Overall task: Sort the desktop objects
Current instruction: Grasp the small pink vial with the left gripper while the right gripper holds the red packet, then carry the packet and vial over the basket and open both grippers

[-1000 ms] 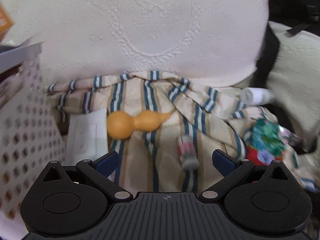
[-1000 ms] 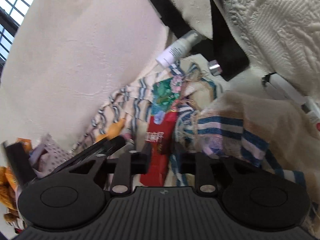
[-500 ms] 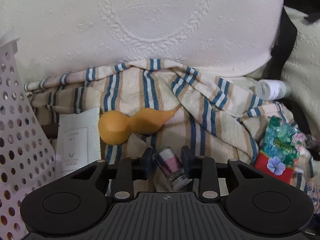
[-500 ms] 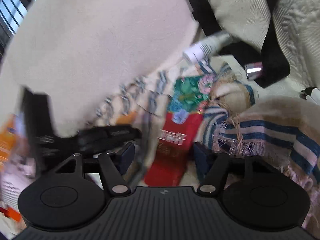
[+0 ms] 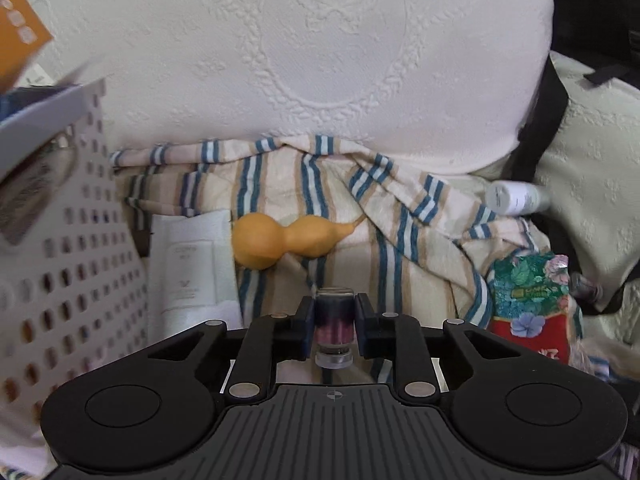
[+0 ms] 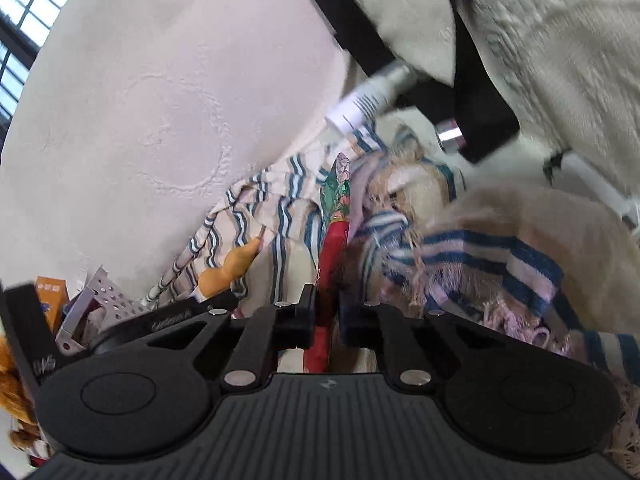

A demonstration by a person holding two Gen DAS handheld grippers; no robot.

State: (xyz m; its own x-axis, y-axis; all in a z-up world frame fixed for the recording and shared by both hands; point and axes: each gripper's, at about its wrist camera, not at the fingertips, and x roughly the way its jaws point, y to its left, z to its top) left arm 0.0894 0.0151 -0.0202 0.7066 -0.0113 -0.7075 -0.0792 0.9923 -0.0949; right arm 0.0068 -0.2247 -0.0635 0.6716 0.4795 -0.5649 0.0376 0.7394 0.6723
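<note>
My left gripper [image 5: 334, 322] is shut on a small glass bottle [image 5: 334, 312] with purple contents, held upright a little above the striped cloth [image 5: 400, 240]. An orange gourd [image 5: 288, 240] lies on the cloth just beyond it. In the right wrist view, my right gripper [image 6: 326, 316] has its jaws closing on a red-and-green flowered packet [image 6: 334, 240]. The packet stands edge-on between the pads. The left wrist view shows that same packet [image 5: 528, 304] at the right. The gourd [image 6: 232, 268] also shows left of the right gripper.
A white perforated basket [image 5: 72, 280] stands at the left, a flat white sachet [image 5: 192, 264] beside it. A white tube bottle [image 5: 516, 198] lies at the far right under a big white cushion [image 5: 320, 60]. A silver-capped item [image 6: 450, 136] and fringed striped cloth [image 6: 480, 264] lie right of the packet.
The left gripper went from wide open to shut around the small bottle and raised it off the cloth. The right gripper closed on the red packet, which turned edge-on.
</note>
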